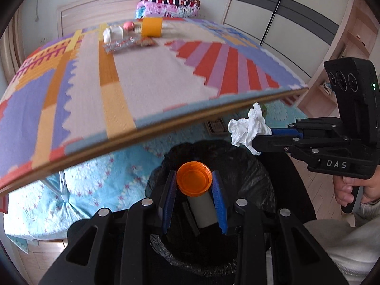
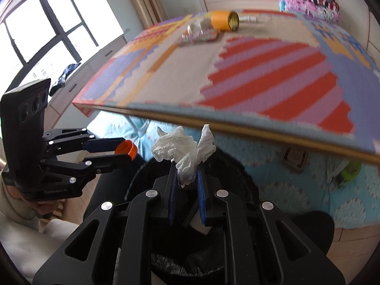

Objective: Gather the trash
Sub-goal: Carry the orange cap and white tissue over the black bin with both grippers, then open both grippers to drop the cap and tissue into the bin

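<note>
- Step in hand, as I judge it: the drop. Both pieces of trash are already carried and sit over the black-lined trash bin (image 1: 237, 166), which stands on the floor just off the near edge of the table (image 1: 152, 76).
- The left gripper (image 1: 194, 182) is closed on an orange bottle cap (image 1: 194, 178); its blue pads press the cap's rim from both sides, and the cap hangs above the bin's dark mouth.
- The right gripper (image 2: 186, 173) is nearly shut, pinching a crumpled white tissue (image 2: 182, 152) by its lower part; the loose folds stand up above the fingertips. It too is over the bin, to the right of the cap.
- Next move, by my reading: open each gripper and let the piece fall. The cap should drop cleanly; the tissue is light and may cling to a pad, so a wide opening would help.
- Pose: both grippers tilt steeply downward, side by side and close together, with a hand (image 1: 349, 190) visible on the right handle.
- More to collect lies at the far end of the table: an orange tape roll (image 1: 152, 26) and some small wrappers (image 1: 128, 43) near it.
</note>
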The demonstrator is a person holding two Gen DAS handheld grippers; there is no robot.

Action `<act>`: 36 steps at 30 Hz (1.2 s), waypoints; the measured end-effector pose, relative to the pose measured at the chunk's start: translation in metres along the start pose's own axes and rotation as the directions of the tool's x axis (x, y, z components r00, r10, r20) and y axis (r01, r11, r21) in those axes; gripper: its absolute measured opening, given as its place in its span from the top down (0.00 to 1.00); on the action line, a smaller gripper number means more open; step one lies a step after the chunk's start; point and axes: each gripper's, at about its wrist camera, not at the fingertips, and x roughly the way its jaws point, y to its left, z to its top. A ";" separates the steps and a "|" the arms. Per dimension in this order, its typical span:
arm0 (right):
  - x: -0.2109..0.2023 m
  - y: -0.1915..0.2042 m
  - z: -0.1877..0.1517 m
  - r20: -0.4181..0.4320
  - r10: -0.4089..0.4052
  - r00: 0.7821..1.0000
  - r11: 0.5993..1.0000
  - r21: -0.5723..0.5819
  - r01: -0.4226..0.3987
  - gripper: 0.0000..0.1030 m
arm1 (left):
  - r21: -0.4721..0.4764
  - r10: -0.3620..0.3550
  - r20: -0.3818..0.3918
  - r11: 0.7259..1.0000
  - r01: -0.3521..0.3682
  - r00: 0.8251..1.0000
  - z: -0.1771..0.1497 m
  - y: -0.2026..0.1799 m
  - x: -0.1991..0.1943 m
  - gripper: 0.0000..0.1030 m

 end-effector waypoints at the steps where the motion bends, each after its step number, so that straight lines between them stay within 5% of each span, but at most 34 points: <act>1: 0.004 -0.002 -0.006 -0.017 0.003 1.000 1.000 0.007 -0.003 0.85 | -0.003 -0.005 -0.011 1.000 0.005 1.000 -0.003 0.000 0.004 0.72; 20: 0.063 -0.007 -0.052 -0.235 0.012 0.972 1.000 0.029 -0.005 0.79 | -0.049 -0.052 -0.189 0.998 0.043 0.981 -0.030 0.001 0.065 0.72; 21: 0.063 -0.006 -0.052 -0.236 0.015 0.972 1.000 0.028 -0.008 0.72 | -0.051 -0.055 -0.195 0.998 0.046 0.979 -0.031 0.000 0.066 0.71; 23: 0.062 -0.006 -0.051 -0.232 0.010 0.973 1.000 0.026 -0.004 0.63 | -0.046 -0.043 -0.204 0.998 0.034 0.978 -0.030 -0.001 0.067 0.54; 36: 0.047 -0.006 -0.043 -0.191 -0.002 0.982 1.000 0.019 0.005 0.63 | -0.021 -0.022 -0.104 1.000 0.020 0.994 -0.017 -0.004 0.036 0.50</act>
